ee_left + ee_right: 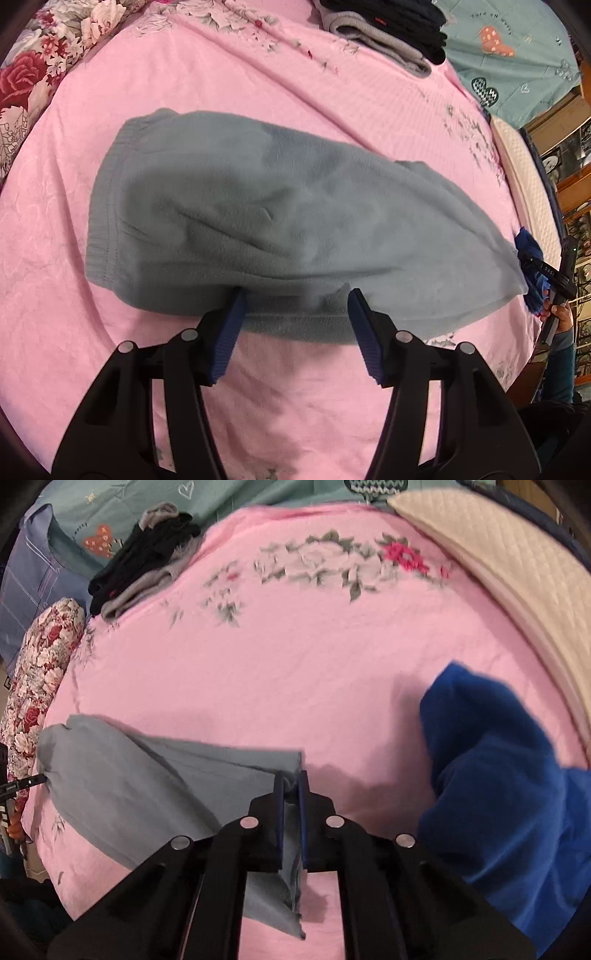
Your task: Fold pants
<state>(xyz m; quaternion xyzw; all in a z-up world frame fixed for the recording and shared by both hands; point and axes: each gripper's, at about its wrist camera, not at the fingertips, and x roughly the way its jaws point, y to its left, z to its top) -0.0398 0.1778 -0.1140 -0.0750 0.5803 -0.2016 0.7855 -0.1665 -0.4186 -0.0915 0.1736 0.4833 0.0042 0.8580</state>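
I am holding my right hand-held gripper (291, 786) clamped on the hem end of the grey pants (258, 221), a strip of cloth pinched between its blue pads (303, 812). My left hand-held gripper (295, 314) is hanging with its jaws spread wide, straddling the near edge of the pants but gripping nothing. The pants are lying across the pink bedsheet (184, 74), already doubled leg on leg, waistband at the far end from my right gripper.

I am judging the fleece as light, soft and floppy — it will sag and drag rather than hold a line, so I am favouring the ribbed waistband (99, 221) and the hem, where the cloth is thicker.

Only the left view is showing me the whole garment and the waistband. Only the right view is showing the pinch itself — plus a blue garment (498, 794) just beside the pants' hem. A stack of dark clothes (388, 29) is sitting well beyond the pants.
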